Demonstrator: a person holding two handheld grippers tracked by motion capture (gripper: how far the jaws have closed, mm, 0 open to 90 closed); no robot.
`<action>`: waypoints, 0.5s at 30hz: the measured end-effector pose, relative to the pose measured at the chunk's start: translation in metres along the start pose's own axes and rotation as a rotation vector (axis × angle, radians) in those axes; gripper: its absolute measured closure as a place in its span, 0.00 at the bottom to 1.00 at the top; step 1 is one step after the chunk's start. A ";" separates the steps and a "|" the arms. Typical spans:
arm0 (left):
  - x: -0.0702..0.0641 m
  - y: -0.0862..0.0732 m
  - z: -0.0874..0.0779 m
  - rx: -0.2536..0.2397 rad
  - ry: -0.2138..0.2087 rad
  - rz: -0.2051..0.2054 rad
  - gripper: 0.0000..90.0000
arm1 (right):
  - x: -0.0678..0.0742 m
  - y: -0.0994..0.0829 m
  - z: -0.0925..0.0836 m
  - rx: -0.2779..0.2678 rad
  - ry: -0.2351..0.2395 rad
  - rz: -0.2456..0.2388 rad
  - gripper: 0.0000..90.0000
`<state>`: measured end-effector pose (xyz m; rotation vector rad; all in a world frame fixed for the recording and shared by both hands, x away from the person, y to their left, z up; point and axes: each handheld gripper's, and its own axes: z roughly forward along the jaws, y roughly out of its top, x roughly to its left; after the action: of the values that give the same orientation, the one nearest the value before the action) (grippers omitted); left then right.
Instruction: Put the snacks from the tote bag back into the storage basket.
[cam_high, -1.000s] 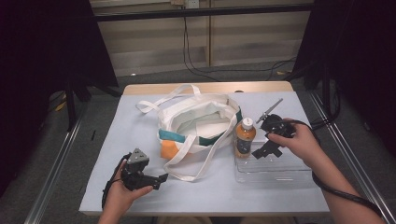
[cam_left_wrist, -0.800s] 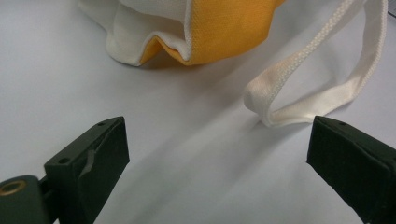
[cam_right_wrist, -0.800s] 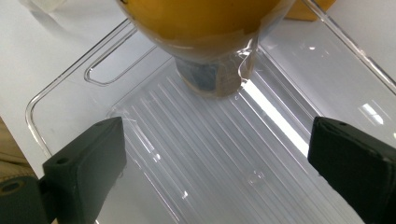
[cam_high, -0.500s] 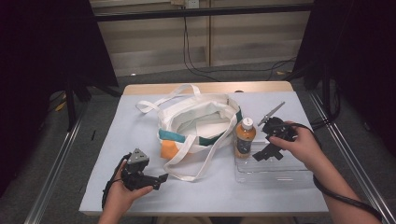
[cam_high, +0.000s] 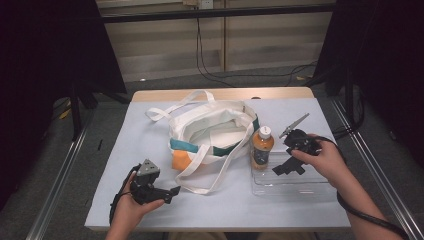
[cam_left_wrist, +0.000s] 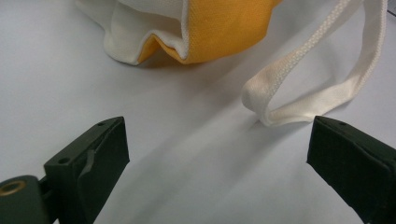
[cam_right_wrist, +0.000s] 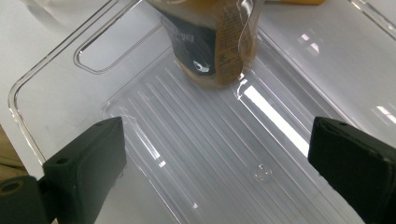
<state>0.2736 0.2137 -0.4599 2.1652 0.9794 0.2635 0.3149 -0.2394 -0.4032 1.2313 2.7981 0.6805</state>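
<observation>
The small plastic bottle of brown tea with a white cap stands upright at the left end of the clear ribbed plastic tray, just beside the white canvas tote bag with orange and green panels. The right gripper hovers over the tray with its jaws wide apart, aimed at the bottle's lower part but not touching it. The left gripper rests low on the white table, jaws also apart, facing the bag's loose white handle strap. I judge the work is at its beginning: nothing is grasped, and the bottle is not yet in the bag.
</observation>
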 end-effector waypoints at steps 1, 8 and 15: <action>0.000 0.000 0.000 -0.001 -0.003 -0.002 0.06 | 0.000 0.000 0.000 0.000 0.000 0.000 0.05; 0.000 0.000 0.000 -0.006 0.001 -0.010 0.06 | -0.001 -0.006 0.001 -0.018 0.009 0.008 0.05; -0.001 0.000 0.001 -0.004 -0.002 -0.011 0.06 | -0.001 -0.012 -0.004 -0.059 0.003 0.017 0.05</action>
<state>0.2731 0.2128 -0.4605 2.1559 0.9883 0.2573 0.3063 -0.2488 -0.4046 1.2461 2.7518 0.7608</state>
